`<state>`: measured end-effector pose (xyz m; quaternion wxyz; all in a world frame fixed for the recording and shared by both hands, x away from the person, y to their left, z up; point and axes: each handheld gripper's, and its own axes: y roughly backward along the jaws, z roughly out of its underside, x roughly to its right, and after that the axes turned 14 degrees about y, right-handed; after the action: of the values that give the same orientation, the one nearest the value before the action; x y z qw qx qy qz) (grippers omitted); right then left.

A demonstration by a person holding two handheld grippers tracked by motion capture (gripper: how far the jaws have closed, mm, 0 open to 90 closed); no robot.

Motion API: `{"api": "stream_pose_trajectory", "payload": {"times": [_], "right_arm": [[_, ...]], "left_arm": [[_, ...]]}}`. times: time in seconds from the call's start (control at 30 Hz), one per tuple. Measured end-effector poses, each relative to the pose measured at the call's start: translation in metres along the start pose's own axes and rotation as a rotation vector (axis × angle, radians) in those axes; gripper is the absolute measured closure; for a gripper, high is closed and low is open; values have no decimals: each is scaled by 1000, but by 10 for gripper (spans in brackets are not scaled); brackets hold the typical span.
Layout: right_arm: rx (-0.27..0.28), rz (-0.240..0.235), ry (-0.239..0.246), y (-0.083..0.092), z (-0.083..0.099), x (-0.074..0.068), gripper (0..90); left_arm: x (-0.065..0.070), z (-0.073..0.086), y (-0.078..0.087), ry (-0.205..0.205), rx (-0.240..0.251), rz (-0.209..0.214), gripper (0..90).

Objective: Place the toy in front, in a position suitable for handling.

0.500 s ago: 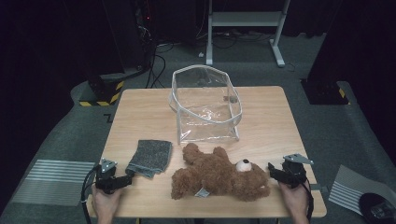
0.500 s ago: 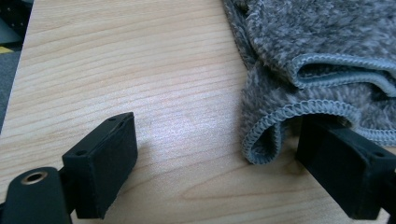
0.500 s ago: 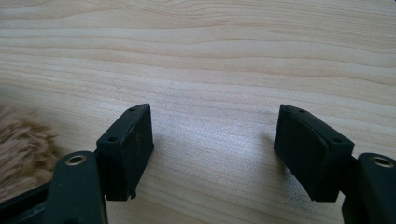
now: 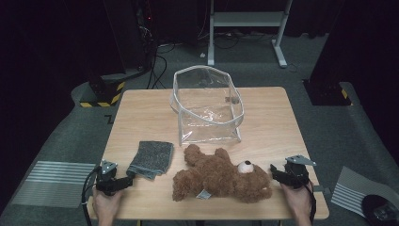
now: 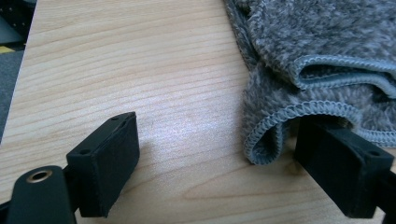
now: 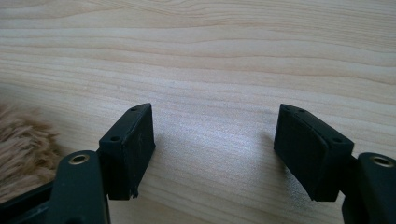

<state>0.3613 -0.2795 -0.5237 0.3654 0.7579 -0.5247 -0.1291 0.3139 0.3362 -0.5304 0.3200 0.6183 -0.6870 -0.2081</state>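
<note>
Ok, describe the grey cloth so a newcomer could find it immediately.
Start at the wooden table and its clear plastic bag. Nearer the person, left of the brown teddy bear, lies the folded grey cloth: flat, fuzzy, with stitched edges.

Black hand-held gripper (image 4: 131, 179), grey plate

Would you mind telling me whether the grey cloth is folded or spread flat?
Folded. The cloth lies doubled over on the table: the left gripper view shows stitched hems stacked in layers, with one edge curling back in a loop.
</note>
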Motion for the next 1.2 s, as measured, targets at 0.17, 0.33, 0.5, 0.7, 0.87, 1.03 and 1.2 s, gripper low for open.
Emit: {"api": "stream_pose_trajectory", "payload": {"times": [0.17, 0.33, 0.5, 0.7, 0.87, 1.03, 1.2], "right_arm": [[8, -29, -21, 3, 2, 4, 270], [34, -49, -41, 11, 5, 7, 269], [80, -78, -53, 28, 2, 8, 268], [126, -113, -45, 44, 1, 5, 251], [154, -159, -38, 55, 0, 1, 236], [180, -198, -32, 67, 0, -2, 227], [222, -256, -21, 83, -2, -8, 208]], "left_arm": [[0, 0, 0, 2, 0, 0, 143], [0, 0, 0, 1, 0, 0, 144], [0, 0, 0, 3, 0, 1, 146], [-1, 0, 0, 4, 1, 3, 147], [-1, 0, 0, 4, 2, 2, 148], [-1, 0, 0, 7, 2, 4, 148], [-1, 0, 0, 4, 1, 1, 149]]}}
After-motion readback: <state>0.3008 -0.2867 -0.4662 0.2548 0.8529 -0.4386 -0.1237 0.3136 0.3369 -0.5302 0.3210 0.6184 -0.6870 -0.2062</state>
